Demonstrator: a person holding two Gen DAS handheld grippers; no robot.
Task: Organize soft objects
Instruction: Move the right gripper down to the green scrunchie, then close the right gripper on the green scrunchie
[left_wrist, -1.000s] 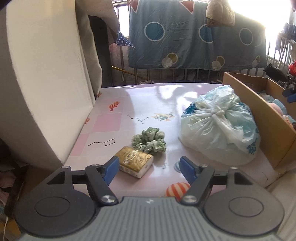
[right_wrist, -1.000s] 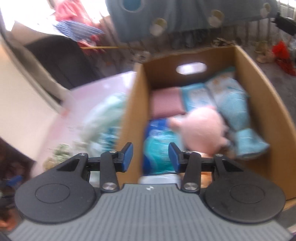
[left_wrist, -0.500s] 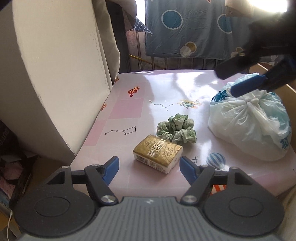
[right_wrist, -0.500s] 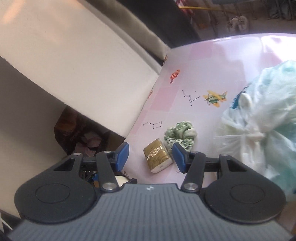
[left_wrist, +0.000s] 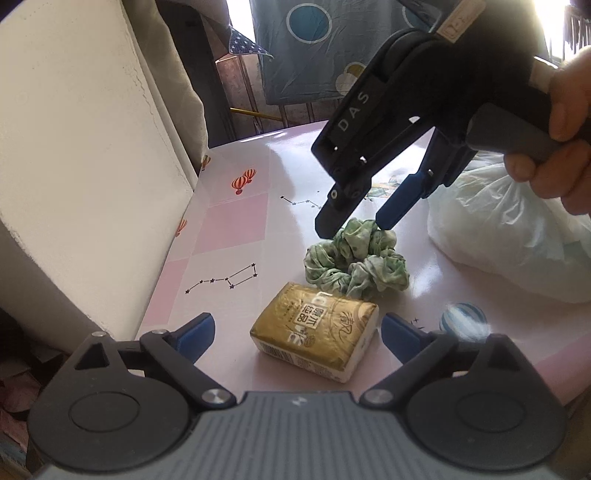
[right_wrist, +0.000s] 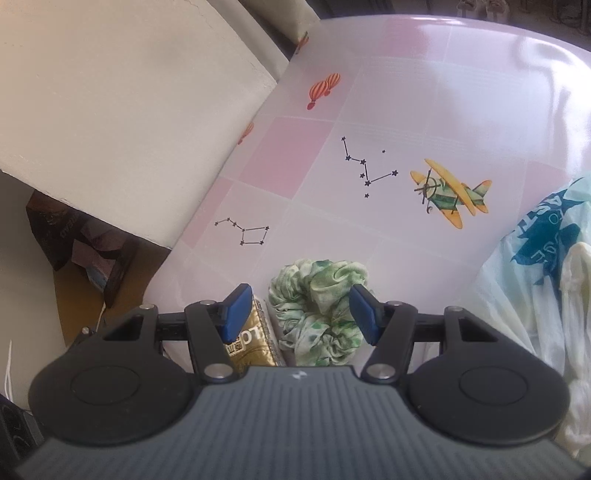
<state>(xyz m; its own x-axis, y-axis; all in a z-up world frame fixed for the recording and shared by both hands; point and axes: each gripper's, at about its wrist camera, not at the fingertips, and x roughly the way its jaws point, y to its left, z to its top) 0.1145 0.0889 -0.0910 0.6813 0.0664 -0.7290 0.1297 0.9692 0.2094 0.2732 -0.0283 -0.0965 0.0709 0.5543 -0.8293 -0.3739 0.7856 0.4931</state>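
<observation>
right gripper (right_wrist: 299, 314) has swung off the box and come down over the table (right_wrist: 424, 92) in the last second; it now sits right above the green scrunchie (right_wrist: 319, 306). so the box drop looks done and this is the next pickup. its jaws are opening, about halfway, nothing gripped. the scrunchie lies between the blue pads, which aren't pressing it yet. from the left view the right gripper (left_wrist: 352, 227) tips touch the scrunchie (left_wrist: 356, 264) on its far edge.

left gripper (left_wrist: 297, 332) has dropped closer to the gold tissue pack (left_wrist: 316, 338). jaws opening, close to full width, empty. the pack lies flat between the pads with a gap on both sides, just beside the scrunchie.

white plastic bag (left_wrist: 517, 236) lies to the right of both, untouched. my guess: both grabs close next.
</observation>
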